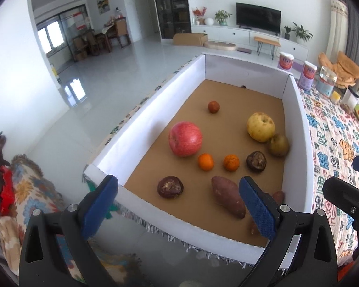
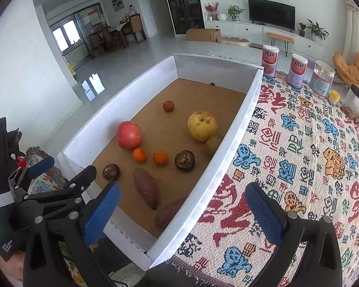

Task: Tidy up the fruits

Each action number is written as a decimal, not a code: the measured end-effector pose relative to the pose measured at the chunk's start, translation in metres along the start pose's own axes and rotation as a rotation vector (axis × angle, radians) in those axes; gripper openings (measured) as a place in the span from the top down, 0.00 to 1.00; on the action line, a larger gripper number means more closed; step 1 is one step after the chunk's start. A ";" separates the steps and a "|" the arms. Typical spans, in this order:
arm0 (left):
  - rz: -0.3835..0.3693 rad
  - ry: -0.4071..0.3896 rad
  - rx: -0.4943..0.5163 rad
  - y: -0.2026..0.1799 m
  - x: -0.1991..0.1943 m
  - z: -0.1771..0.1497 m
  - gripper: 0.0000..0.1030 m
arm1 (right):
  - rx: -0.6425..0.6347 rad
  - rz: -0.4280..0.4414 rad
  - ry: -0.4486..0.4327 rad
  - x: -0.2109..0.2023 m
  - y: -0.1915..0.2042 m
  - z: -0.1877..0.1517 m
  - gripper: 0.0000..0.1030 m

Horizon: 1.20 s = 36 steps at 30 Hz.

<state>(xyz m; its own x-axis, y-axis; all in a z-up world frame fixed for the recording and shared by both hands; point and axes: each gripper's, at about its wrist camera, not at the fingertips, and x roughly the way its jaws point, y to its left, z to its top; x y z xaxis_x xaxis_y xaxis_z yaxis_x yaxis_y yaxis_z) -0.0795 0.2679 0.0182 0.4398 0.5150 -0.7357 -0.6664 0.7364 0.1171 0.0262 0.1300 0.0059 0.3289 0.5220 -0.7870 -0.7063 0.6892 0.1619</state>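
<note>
A white cardboard box (image 1: 153,110) (image 2: 229,148) with a brown floor holds loose produce. Inside lie a red apple (image 1: 185,139) (image 2: 129,134), a yellow apple (image 1: 260,126) (image 2: 202,126), two small oranges (image 1: 205,161) (image 1: 231,162), a small red fruit (image 1: 213,107), two dark wrinkled fruits (image 1: 170,187) (image 1: 256,161), a greenish fruit (image 1: 278,145) and two sweet potatoes (image 1: 228,196) (image 2: 168,211). My left gripper (image 1: 178,205) hangs open above the box's near wall, empty. My right gripper (image 2: 183,212) is open and empty over the box's near right corner.
The box sits on a patterned woven cloth (image 2: 299,157) covering the table. Two pink cans (image 2: 270,60) (image 2: 297,70) and a clear jar (image 2: 322,79) stand beyond the box on the right. A patterned sofa throw (image 1: 28,186) lies low at the left. Bare floor lies beyond the box's left wall.
</note>
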 end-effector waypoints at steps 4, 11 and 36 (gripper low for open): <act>0.006 0.010 -0.004 0.005 0.001 0.002 0.01 | -0.010 0.013 0.016 0.000 0.009 0.000 0.00; -0.018 0.075 -0.004 0.022 0.004 0.009 0.01 | -0.035 -0.017 0.038 0.000 0.032 0.003 0.00; -0.066 0.126 -0.036 0.039 0.003 0.019 0.01 | -0.074 -0.052 0.088 -0.002 0.058 0.004 0.00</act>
<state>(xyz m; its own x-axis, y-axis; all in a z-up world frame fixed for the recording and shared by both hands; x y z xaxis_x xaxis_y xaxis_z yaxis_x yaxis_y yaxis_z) -0.0928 0.3066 0.0328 0.4054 0.4053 -0.8194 -0.6607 0.7494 0.0437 -0.0134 0.1710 0.0189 0.3122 0.4385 -0.8427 -0.7353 0.6732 0.0779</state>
